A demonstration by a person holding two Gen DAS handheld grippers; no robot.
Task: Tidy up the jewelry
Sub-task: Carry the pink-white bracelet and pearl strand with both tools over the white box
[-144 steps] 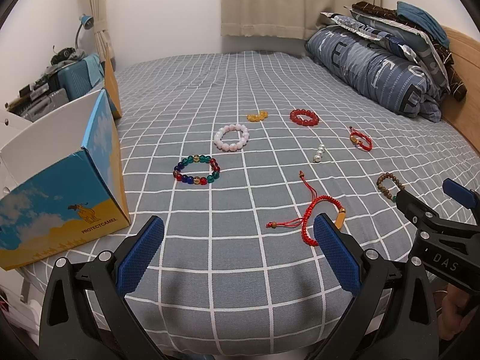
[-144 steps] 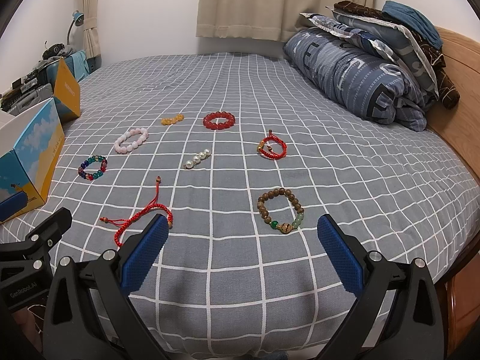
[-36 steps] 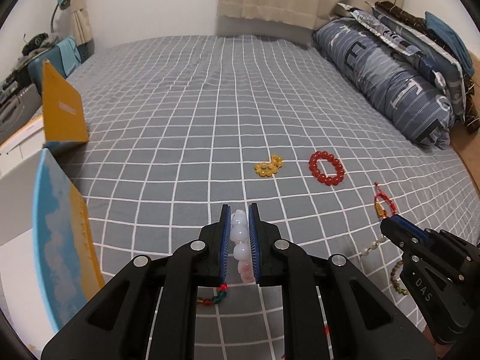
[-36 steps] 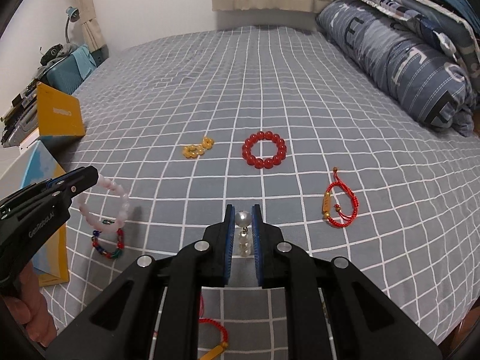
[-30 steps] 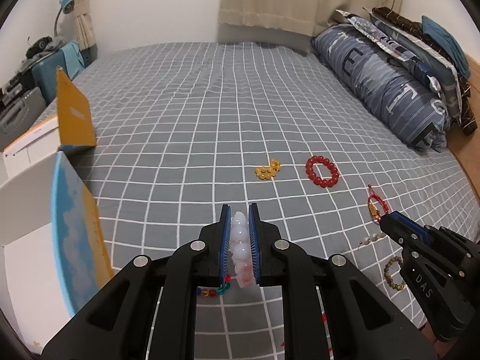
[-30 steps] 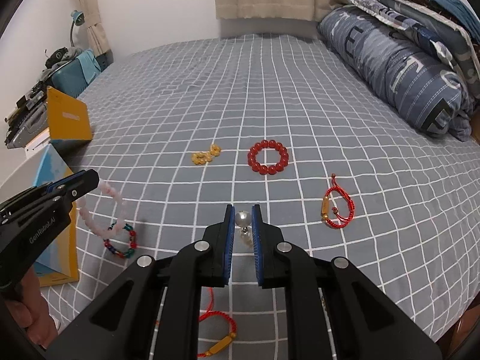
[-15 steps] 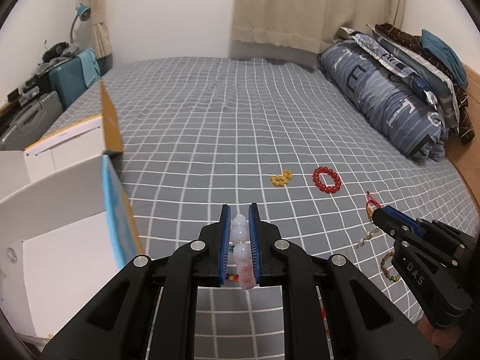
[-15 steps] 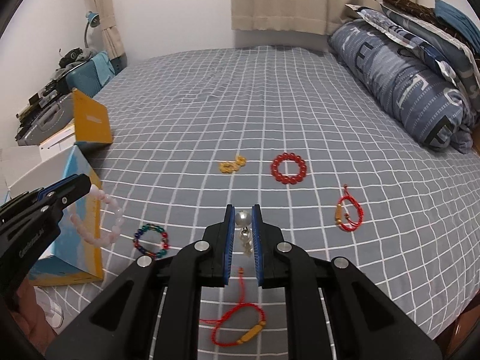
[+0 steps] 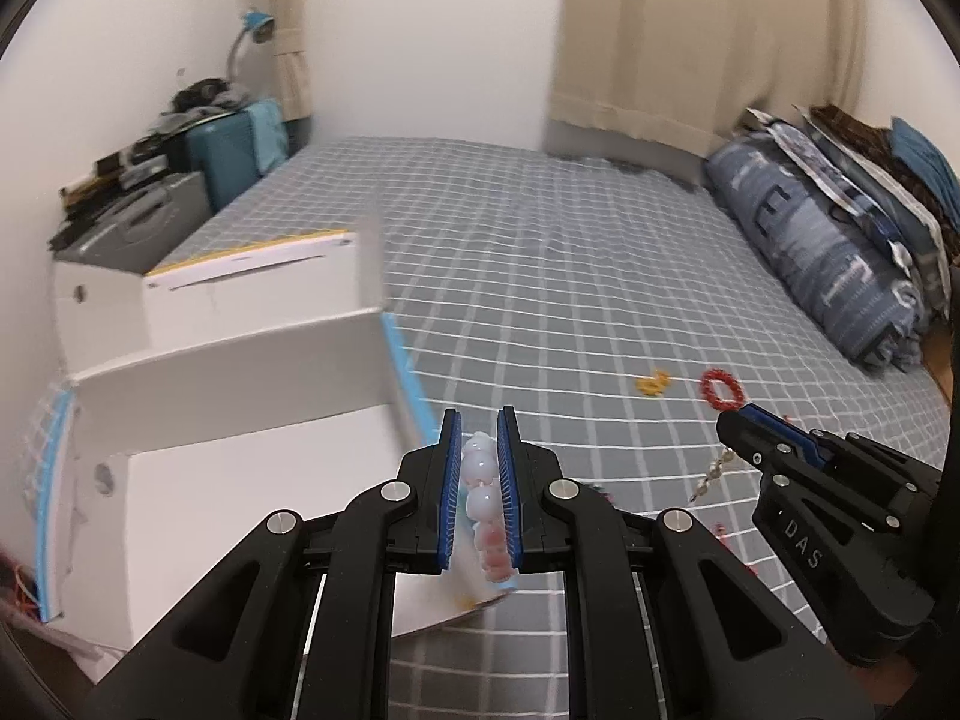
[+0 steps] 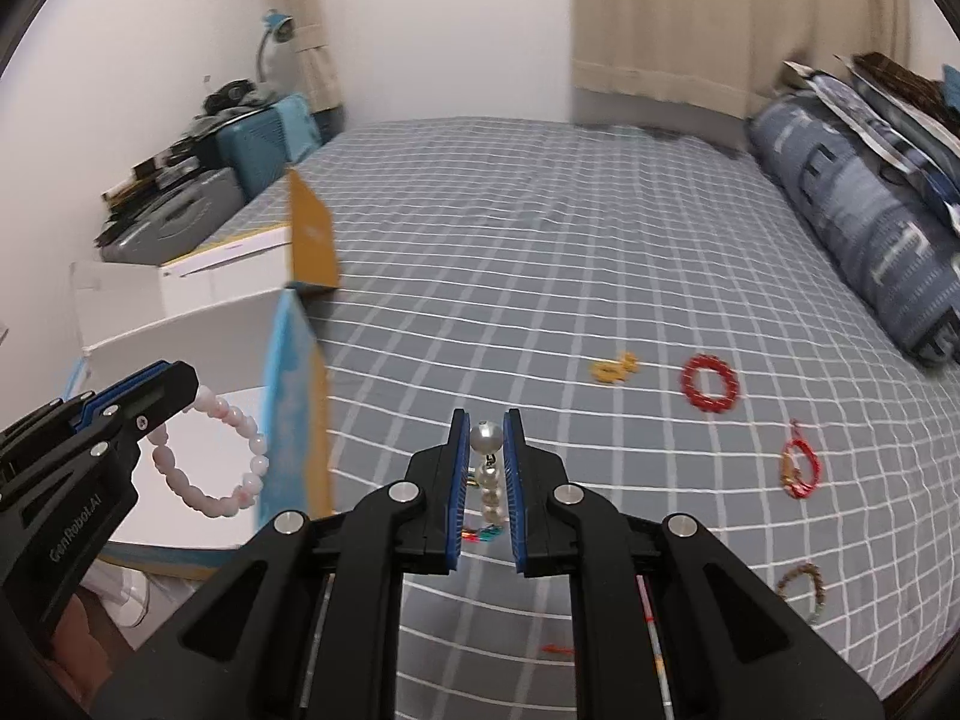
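The left claw grips the pink beads right over the open box. The right claw grips the pearls, beside the box, over the bed.

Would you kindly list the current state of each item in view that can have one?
left hand-held gripper: shut on the pink bead bracelet, which dangles over the open box.
right hand-held gripper: shut on the pearl strand, held off the bed.
box: open, flaps up.
red bead bracelet: lying flat on the bed.
red cord bracelet: lying on the bed.
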